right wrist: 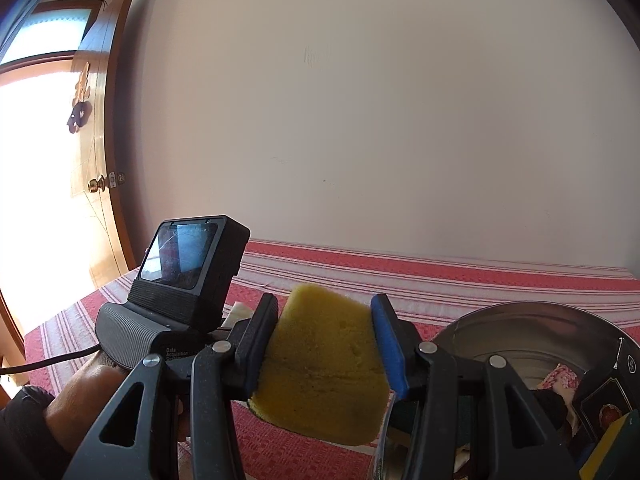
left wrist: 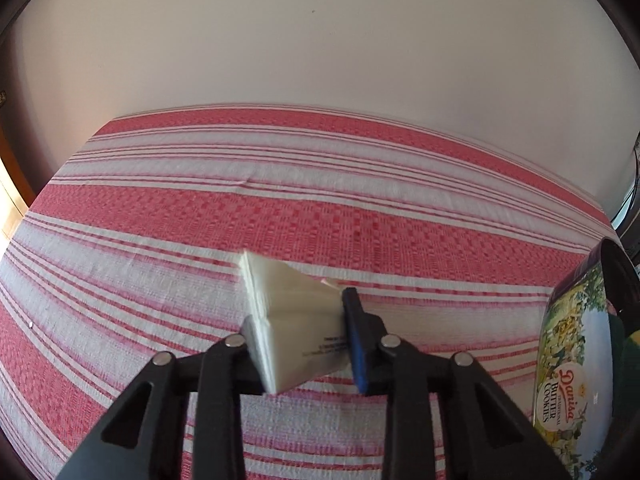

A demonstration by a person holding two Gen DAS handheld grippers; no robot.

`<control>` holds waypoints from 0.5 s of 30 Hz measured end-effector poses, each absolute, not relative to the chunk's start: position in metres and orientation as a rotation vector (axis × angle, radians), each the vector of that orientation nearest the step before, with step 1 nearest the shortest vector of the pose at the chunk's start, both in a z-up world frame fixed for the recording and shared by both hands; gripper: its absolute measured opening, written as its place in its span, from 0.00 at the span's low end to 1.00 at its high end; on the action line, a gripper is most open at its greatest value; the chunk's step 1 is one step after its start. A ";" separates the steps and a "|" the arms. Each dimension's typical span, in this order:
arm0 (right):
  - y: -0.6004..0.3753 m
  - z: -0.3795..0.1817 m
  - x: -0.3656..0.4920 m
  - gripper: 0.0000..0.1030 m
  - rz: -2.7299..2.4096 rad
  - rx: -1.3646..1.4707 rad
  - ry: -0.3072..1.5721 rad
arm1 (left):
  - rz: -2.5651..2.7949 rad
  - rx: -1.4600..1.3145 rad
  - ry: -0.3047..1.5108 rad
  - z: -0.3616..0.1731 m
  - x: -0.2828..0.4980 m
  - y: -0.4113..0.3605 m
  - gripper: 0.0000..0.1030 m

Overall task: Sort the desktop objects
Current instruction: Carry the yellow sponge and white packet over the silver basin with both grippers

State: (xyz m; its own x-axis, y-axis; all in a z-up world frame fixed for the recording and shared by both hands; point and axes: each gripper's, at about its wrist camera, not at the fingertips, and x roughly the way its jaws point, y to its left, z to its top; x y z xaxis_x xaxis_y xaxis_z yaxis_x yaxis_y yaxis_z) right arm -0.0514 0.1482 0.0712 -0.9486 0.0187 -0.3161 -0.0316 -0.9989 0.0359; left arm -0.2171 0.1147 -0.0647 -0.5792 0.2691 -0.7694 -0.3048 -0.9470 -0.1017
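My left gripper (left wrist: 300,312) is shut on a white pack of paper tissues (left wrist: 288,320), held tilted just above the red and white striped tablecloth (left wrist: 280,208). Its blue right pad (left wrist: 356,332) presses the pack's side; the left pad is hidden behind the pack. In the right wrist view my right gripper (right wrist: 325,304) is shut on a yellow sponge (right wrist: 324,360), raised over the table. A round Danisa butter cookie tin (left wrist: 568,360) stands at the right edge; its open metal inside (right wrist: 540,328) holds a dark box (right wrist: 600,400) and other small items.
The left gripper's body with a small screen (right wrist: 188,272) and the hand holding it (right wrist: 80,392) fill the lower left of the right wrist view. A white wall runs along the table's far edge. A wooden door (right wrist: 100,120) stands open at the left.
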 end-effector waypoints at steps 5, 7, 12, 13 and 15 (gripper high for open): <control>0.148 0.071 -0.049 0.50 3.069 -0.482 0.062 | 2.508 -1.177 -0.010 -0.057 -0.209 0.107 0.23; 0.149 0.071 -0.048 0.50 3.064 -0.470 0.056 | 2.516 -1.084 -0.037 -0.047 -0.198 0.103 0.20; 0.145 0.074 -0.047 0.50 3.061 -0.433 0.044 | 2.632 -0.825 -0.056 -0.023 -0.163 0.093 0.20; 0.148 0.073 -0.042 0.50 3.063 -0.421 0.042 | 2.657 -0.787 -0.056 -0.019 -0.157 0.092 0.20; 0.150 0.073 -0.038 0.50 3.067 -0.399 0.034 | 2.690 -0.738 -0.061 -0.015 -0.149 0.090 0.20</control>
State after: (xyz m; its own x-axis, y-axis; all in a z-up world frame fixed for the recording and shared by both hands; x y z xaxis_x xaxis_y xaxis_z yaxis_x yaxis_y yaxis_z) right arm -0.0380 0.1502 0.0728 -0.9656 0.0449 -0.2562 -0.0506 -0.9986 0.0155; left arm -0.1488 0.0896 -0.0148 -0.8033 0.3431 -0.4868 -0.3208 -0.9379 -0.1317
